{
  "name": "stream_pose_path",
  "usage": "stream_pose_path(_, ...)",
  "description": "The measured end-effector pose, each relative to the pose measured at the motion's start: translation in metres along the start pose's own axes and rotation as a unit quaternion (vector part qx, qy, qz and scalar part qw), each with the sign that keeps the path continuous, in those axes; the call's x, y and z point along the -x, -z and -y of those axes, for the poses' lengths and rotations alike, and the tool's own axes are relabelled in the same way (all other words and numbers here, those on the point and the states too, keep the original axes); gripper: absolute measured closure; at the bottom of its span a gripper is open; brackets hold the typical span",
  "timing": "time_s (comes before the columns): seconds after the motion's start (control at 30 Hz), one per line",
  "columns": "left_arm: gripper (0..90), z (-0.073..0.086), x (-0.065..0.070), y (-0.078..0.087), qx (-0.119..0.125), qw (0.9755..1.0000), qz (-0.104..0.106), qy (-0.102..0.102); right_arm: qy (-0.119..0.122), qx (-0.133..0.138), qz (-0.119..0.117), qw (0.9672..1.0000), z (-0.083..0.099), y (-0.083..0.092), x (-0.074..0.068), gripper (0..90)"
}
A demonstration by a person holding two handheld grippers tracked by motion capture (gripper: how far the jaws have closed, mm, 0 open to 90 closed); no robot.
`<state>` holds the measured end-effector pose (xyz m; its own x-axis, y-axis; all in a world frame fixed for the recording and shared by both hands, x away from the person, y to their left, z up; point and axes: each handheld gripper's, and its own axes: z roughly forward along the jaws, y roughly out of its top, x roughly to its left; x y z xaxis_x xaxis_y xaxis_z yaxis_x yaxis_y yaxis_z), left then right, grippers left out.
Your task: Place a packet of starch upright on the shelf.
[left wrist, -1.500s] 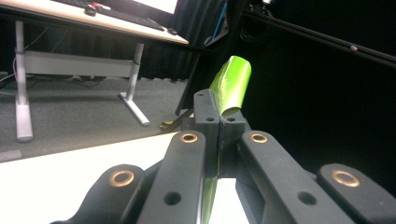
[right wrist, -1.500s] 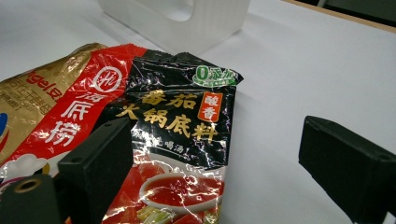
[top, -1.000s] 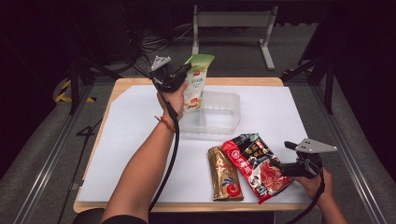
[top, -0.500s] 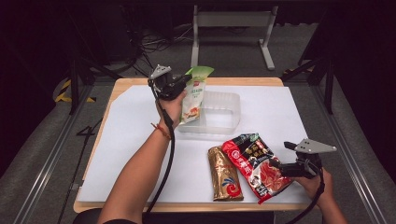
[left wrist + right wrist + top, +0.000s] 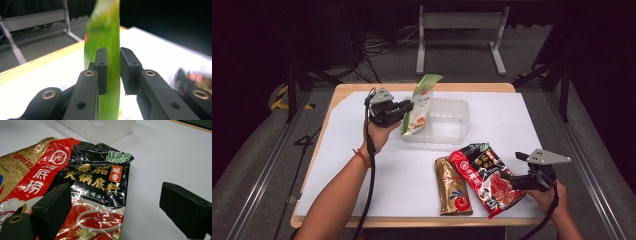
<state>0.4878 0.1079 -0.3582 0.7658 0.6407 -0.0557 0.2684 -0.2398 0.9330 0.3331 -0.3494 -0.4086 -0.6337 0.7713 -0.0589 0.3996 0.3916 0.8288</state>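
- Green pouch (image 5: 419,105) stands nearly upright at upper centre of the high view, its lower end inside the left end of the clear plastic tray (image 5: 459,107).
- Left gripper (image 5: 408,106), just left of the pouch, has its jaws either side of it; in the left gripper view the green pouch (image 5: 107,50) runs between the pads (image 5: 101,67) with a sliver of space on the right side, and the jaws have just been easing apart, no longer pinching it.
- Gold packet (image 5: 453,187) lies flat at lower centre on the white table cover (image 5: 362,175).
- Red-and-black soup-base packet (image 5: 484,177) lies just right of it, overlapping its edge.
- Right gripper (image 5: 512,179) sits at lower right, jaws spread wide at the packet's right edge, gripping nothing; in the right gripper view one jaw is over the soup-base packet (image 5: 95,192).
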Motion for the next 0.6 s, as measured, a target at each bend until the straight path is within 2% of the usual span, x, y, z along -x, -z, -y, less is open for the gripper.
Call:
stream_pose_path(0.1, 76.9, 0.011, 0.001, 0.008, -0.020, 0.9994, 0.006, -0.027, -0.002, -0.001, 0.000, 1.0000, 0.000, -0.001, 0.000, 11.2)
stream_pose_path(0.17, 76.9, 0.013, 0.002, 0.010, -0.024, 0.9991, 0.007, -0.035, -0.002, -0.001, -0.001, 1.0000, 0.000, -0.001, 0.000, 11.2)
stream_pose_path(0.27, 79.0, 0.019, 0.008, 0.013, -0.041, 0.9973, 0.010, -0.060, -0.001, -0.003, 0.000, 1.0000, 0.000, -0.001, -0.001, 11.3)
stream_pose_path(0.3, 80.1, 0.023, 0.011, 0.012, -0.052, 0.9958, 0.008, -0.076, 0.000, -0.004, 0.000, 1.0000, 0.000, -0.001, -0.001, 11.3)
stream_pose_path(0.37, 81.7, 0.025, 0.013, 0.011, -0.058, 0.9948, 0.003, -0.084, 0.000, -0.004, 0.000, 1.0000, 0.000, -0.002, -0.001, 11.2)
stream_pose_path(0.43, 84.3, 0.029, 0.016, 0.009, -0.073, 0.9927, -0.010, -0.095, 0.000, -0.005, 0.000, 1.0000, 0.000, -0.002, -0.001, 11.3)
stream_pose_path(0.5, 88.6, 0.032, 0.018, 0.005, -0.095, 0.9896, -0.027, -0.105, 0.001, -0.007, -0.001, 1.0000, 0.000, -0.003, -0.002, 11.3)
stream_pose_path(0.53, 89.7, 0.034, 0.018, 0.003, -0.108, 0.9870, -0.032, -0.114, 0.001, -0.008, -0.002, 1.0000, 0.000, -0.003, -0.002, 11.3)
stream_pose_path(0.57, 89.8, 0.034, 0.018, 0.003, -0.108, 0.9870, -0.032, -0.114, 0.001, -0.008, -0.002, 1.0000, 0.000, -0.003, -0.002, 11.3)
stream_pose_path(0.6, 89.8, 0.036, 0.019, 0.000, -0.121, 0.9845, -0.036, -0.122, 0.001, -0.008, -0.001, 1.0000, 0.000, -0.003, -0.002, 11.2)
